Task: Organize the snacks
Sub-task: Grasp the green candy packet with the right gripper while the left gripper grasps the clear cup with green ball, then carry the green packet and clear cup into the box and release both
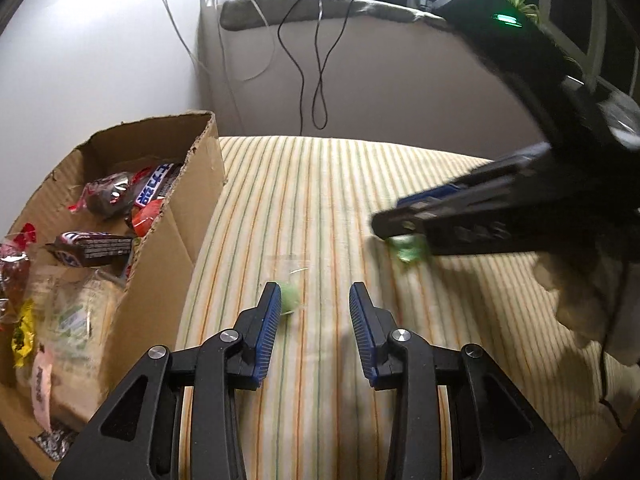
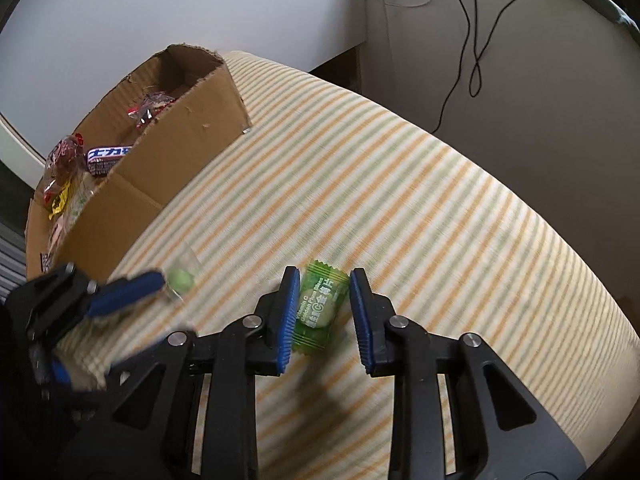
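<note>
Right gripper (image 2: 325,300) fingers clamped on green plum-slice candy wrapper (image 2: 319,307) over striped cloth (image 2: 440,208), left gripper (image 1: 314,320) fingers apart beside round green candy (image 1: 289,298); slick wrapper risks slipping before brown cardboard box (image 2: 176,152).

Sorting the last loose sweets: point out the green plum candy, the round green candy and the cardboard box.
green plum candy (image 2: 320,304): right wrist view, wrapper middle.
round green candy (image 1: 289,299): left wrist view, its centre.
cardboard box (image 1: 168,264): left wrist view, near wall.
</note>
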`<state>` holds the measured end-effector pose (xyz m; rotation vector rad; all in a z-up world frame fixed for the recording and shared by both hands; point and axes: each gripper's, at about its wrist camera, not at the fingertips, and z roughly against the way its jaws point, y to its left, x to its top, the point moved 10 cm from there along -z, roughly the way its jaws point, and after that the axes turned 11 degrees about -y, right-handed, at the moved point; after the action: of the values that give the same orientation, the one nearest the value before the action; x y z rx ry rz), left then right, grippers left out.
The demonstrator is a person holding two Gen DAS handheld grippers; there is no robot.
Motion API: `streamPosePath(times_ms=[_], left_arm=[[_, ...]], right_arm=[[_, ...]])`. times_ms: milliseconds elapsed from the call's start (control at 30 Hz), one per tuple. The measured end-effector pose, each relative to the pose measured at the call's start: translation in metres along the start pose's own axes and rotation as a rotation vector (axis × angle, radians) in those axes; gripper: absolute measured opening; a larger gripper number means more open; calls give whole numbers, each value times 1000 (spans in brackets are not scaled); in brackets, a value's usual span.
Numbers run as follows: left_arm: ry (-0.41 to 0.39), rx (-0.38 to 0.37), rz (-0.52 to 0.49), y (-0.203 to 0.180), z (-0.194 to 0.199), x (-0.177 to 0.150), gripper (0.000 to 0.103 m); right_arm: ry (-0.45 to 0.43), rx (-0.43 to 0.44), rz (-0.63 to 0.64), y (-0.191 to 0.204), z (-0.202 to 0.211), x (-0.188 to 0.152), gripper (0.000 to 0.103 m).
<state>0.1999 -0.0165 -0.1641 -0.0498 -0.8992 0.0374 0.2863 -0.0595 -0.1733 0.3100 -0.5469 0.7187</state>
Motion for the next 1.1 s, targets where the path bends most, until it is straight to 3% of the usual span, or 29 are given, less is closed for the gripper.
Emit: streamPosePath(times_ms=[133,200,733,800,933,1033,1100], left_arm=[[41,-17,32,4,-13,-5,33],[48,-37,31,2,-16,-5,19],[23,-74,38,-4,-2,-1,18],[14,-90,48,-4,6,-1,18],[6,-113,61,-7,21,-7,18],[7,-124,58,-12,30,-12,18],[5,-133,67,-11,37,-15,18]], right_arm=[[-6,-4,13,-1,6,-6,27],[-13,-9,17,-2,8,-8,27],[-41,-63,-8,-8,45,-48,21],[-45,-68,-24,-10,51,-50,9],[-44,-77,-43,-15,52,-53,9],[-55,-14,-64,-14,55,-59,9],[-54,-8,-95,-18,57,-62,16]])
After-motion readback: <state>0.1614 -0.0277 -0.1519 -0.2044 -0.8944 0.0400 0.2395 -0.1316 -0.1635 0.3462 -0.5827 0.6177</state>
